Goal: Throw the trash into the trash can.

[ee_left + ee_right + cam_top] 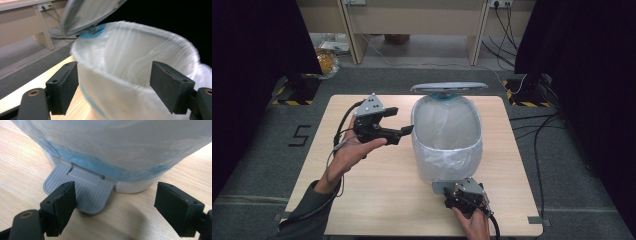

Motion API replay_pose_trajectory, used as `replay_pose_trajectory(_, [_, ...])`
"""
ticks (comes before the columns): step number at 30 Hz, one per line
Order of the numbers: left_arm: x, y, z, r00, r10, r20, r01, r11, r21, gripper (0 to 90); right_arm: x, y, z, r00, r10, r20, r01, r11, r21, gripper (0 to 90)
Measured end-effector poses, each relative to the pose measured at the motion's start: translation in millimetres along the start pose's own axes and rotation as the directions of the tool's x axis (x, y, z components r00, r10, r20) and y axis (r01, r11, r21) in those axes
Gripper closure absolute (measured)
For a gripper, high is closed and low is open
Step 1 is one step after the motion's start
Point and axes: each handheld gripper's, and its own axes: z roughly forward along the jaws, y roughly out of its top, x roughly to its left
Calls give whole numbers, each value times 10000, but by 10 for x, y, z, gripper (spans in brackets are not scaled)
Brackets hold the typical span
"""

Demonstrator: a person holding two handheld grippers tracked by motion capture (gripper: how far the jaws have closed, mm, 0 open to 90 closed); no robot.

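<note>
A white pedal bin (pixel 447 145) lined with a thin white bag stands on the wooden table (pixel 377 185), its grey lid (pixel 449 87) raised at the back. My left gripper (pixel 399 121) is held at the bin's left side, open. In the left gripper view the bagged rim (pixel 130 50) lies between and beyond the open jaws of my left gripper (pixel 115 66), under the lid (pixel 90 12). My right gripper (pixel 460 189) is low at the bin's front by the grey ribbed pedal (pixel 439 187). My right gripper (pixel 116 185) is open, its left jaw over the pedal (pixel 82 190); contact cannot be told.
A pale desk (pixel 412 20) stands behind the table, with cables (pixel 532 125) on the floor at the right. Dark curtains (pixel 592 60) close both sides. Bare tabletop lies left of and in front of the bin. The table's near edge (pixel 427 234) is just behind my right gripper.
</note>
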Motion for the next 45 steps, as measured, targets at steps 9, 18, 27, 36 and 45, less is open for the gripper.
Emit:
replay_pose_trajectory(9, [148, -394, -94, 9972, -395, -631, 411, 9988, 250, 209, -4, 0, 2, 10000, -24, -7, 24, 10000, 1, 176])
replay_pose_trajectory(18, [245, -920, -57, 9859, -921, -1396, 990, 9942, 430, 159, -1, 0, 1, 10000, 77, -45, -77, 10000, 14, 177])
replay_pose_trajectory(27, [327, -1195, -8, 9799, -1226, -1576, 1287, 9913, 291, 149, -3, 0, 1, 10000, 82, -55, -82, 10000, 14, 177])
replay_pose_trajectory(36, [315, -1511, 43, 9748, -1387, -1749, 1466, 9886, 331, 148, -2, 0, 1, 10000, 83, -51, -83, 10000, 12, 176])
replay_pose_trajectory(45, [339, -1821, 153, 9714, -1227, -2034, 1465, 9835, 1063, 149, -2, 1, 1, 9999, 87, -56, -87, 10000, 15, 177])
